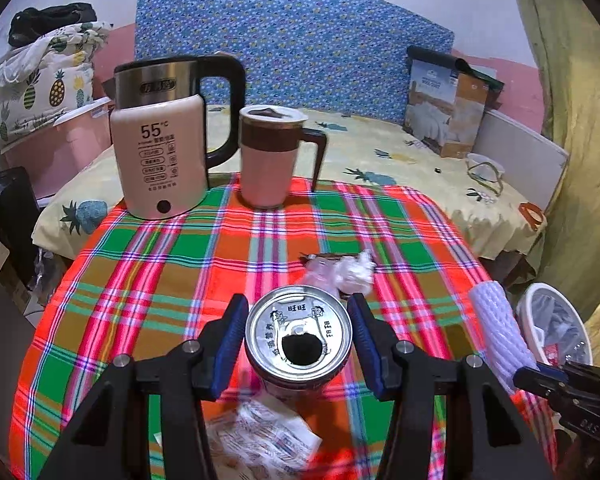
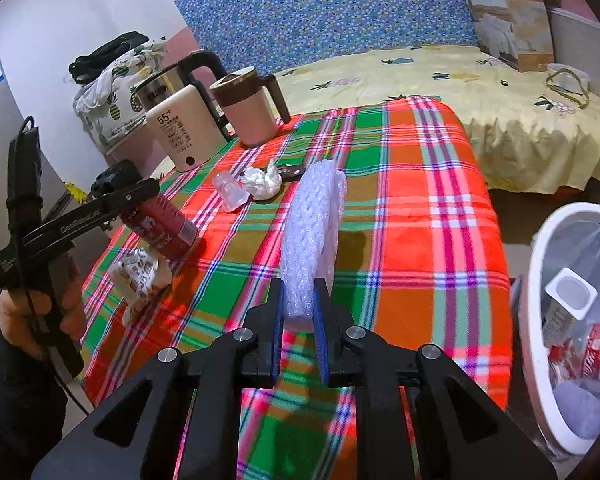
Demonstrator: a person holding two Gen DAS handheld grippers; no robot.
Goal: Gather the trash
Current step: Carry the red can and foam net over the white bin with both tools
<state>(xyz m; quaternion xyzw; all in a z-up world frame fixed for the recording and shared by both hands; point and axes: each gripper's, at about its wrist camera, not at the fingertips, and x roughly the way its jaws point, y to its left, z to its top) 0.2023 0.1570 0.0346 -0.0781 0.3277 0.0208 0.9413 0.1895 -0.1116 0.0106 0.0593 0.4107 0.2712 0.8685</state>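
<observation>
- Left gripper (image 1: 298, 338) clamped on opened red drink can (image 1: 299, 340), lifted clear of plaid tablecloth (image 1: 172, 264); red body mostly hidden below silver top, visible only in right wrist view.
- Right gripper (image 2: 298, 312) pinched shut on white foam net sleeve (image 2: 314, 232).
- Wastebasket (image 2: 540, 280) at 3 o'clock, cut off by frame edge.
- Blurred printed wrapper (image 1: 260, 436) at 6 o'clock; crumpled tissue (image 1: 354, 272) at 12 o'clock of can.

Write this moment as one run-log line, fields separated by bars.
left gripper: shut on red can | right gripper: shut on white foam net | bin: right of table | tissue: on tablecloth
</observation>
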